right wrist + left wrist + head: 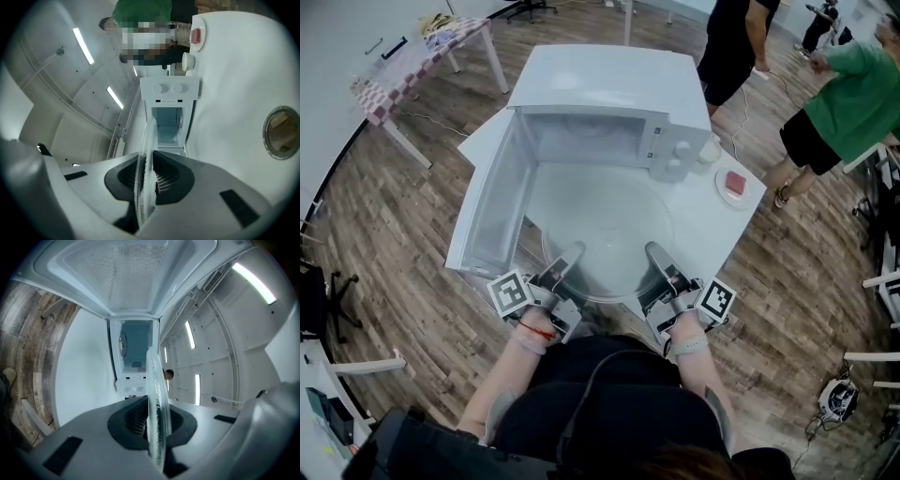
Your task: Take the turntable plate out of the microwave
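The clear glass turntable plate (pixel 605 225) is outside the white microwave (pixel 609 89), held level over the white table (pixel 727 234) just in front of the open cavity. My left gripper (pixel 570 255) is shut on the plate's near-left rim, and my right gripper (pixel 657 255) is shut on its near-right rim. In the left gripper view the plate (pixel 157 394) shows edge-on, pinched between the dark pads (pixel 133 420) of the left gripper (pixel 155 430). The right gripper view shows the same: the plate's rim (pixel 146 154) clamped in the right gripper (pixel 147 187).
The microwave door (pixel 492 202) hangs open to the left. A white cup (pixel 710 150) and a small dish with a red thing (pixel 734 185) stand to the microwave's right. Two people (pixel 834 103) stand at the far right. A checkered-cloth table (pixel 412 66) is far left.
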Tool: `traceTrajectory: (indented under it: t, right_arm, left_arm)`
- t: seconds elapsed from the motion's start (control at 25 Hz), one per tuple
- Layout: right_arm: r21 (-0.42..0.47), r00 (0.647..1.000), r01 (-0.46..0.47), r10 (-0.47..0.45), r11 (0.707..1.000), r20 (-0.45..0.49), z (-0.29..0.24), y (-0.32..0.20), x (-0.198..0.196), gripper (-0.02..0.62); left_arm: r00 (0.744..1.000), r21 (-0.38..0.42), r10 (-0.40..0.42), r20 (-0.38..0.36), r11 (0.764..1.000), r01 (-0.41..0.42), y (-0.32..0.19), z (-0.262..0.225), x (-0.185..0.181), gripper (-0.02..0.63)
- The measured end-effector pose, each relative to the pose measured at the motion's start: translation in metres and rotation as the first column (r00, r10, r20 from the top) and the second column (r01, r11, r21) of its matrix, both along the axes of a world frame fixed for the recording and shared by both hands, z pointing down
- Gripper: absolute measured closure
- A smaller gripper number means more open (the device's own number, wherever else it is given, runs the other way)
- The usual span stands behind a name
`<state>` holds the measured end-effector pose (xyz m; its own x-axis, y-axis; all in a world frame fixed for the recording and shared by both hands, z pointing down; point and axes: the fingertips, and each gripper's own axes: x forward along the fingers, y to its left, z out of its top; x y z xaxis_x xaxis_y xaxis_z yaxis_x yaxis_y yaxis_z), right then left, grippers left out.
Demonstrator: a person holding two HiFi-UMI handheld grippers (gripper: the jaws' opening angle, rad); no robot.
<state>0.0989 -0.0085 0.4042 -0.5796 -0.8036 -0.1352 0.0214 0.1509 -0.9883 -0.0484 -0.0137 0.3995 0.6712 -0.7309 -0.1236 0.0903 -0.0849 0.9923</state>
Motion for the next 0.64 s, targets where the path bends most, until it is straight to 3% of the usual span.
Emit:
traceTrajectory:
  t: [0.64]
  right_arm:
    - [0.001, 1.0, -0.021, 0.021, 1.0, -0.011, 0.0, 0.011, 0.009, 0.552]
  left_arm:
    - [1.0, -0.002, 0.017, -0.014, 1.0, -0.017, 0.008, 0.0, 0.009, 0.578]
